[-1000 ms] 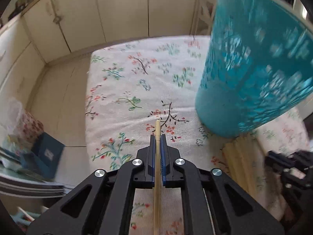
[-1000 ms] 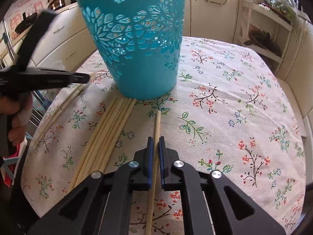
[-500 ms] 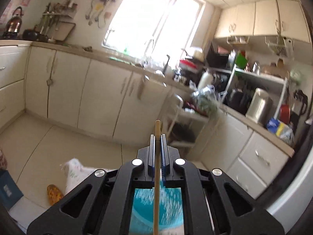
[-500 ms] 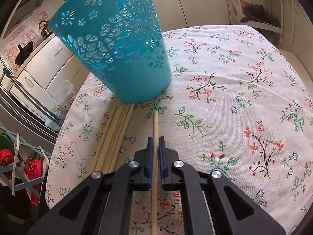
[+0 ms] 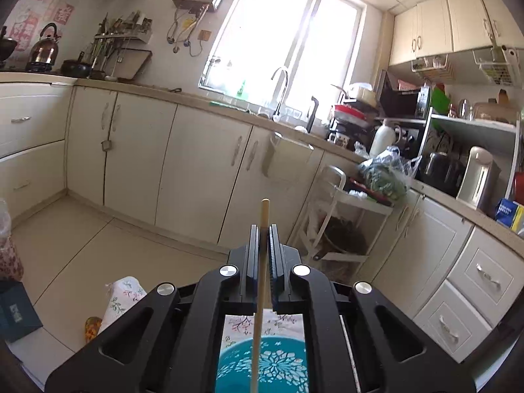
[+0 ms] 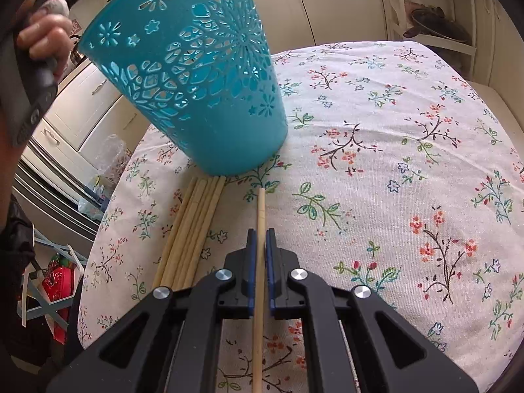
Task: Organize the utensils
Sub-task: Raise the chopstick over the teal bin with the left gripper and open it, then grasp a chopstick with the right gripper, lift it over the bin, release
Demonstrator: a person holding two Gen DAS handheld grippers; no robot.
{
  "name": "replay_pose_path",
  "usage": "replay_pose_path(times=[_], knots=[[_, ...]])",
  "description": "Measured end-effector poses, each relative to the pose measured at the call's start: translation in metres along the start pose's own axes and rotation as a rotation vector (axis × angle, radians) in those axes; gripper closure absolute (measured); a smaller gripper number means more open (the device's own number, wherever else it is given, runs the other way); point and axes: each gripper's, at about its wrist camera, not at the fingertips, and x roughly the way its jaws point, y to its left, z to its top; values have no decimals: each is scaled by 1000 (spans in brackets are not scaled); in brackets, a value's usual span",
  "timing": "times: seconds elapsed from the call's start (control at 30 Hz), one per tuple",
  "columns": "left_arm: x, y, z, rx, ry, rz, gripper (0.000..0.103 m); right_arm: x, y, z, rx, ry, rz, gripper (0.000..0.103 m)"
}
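Since a sec ago your left gripper (image 5: 263,229) has swung up off the cloth: its view showed tablecloth and the side of the basket then, now it looks across the kitchen w/ the basket below it. Right gripper (image 6: 261,232) has barely shifted, though the basket sits more tilted in its frame.

Left jaws are clamped tight on a chopstick (image 5: 261,278), tip poking out past the pads at frame centre, shaft running down to the bottom edge. Under it, bottom centre, you see the blue basket (image 5: 281,363) from above, standing on the floral tablecloth (image 5: 239,322).

Right jaws are likewise pinched on a 2nd chopstick (image 6: 260,216), tip pointing up-frame toward the basket base, not touching it. Whether that stick rests on the cloth or hangs just over it, can't tell.

Just left of it, a bundle of chopsticks (image 6: 190,226) lies on the tablecloth (image 6: 376,170), far ends running under the basket (image 6: 196,75) in the upper left. Your left hand (image 6: 46,39) grips its handle at the upper-left edge.

Beyond, cabinets (image 5: 203,163) and a window (image 5: 288,42) fill the left view's upper half.
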Motion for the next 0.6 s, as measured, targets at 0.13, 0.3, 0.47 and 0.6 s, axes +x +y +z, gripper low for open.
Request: replay_pose_path(times=[0.13,0.3,0.47,0.6], knots=[[-5,5,-8,51,31,15,98,0,1,1,1,3,4,97],[-9,7,-17,95,118,13,92,-1,0,2,-10,19,9,96],[-43,24,-24,90,111,43,60,-2,4,2,-40,37,34,81],[-77,57,-36,50,101,82,49,-2,13,0,-102,38,-3,81]])
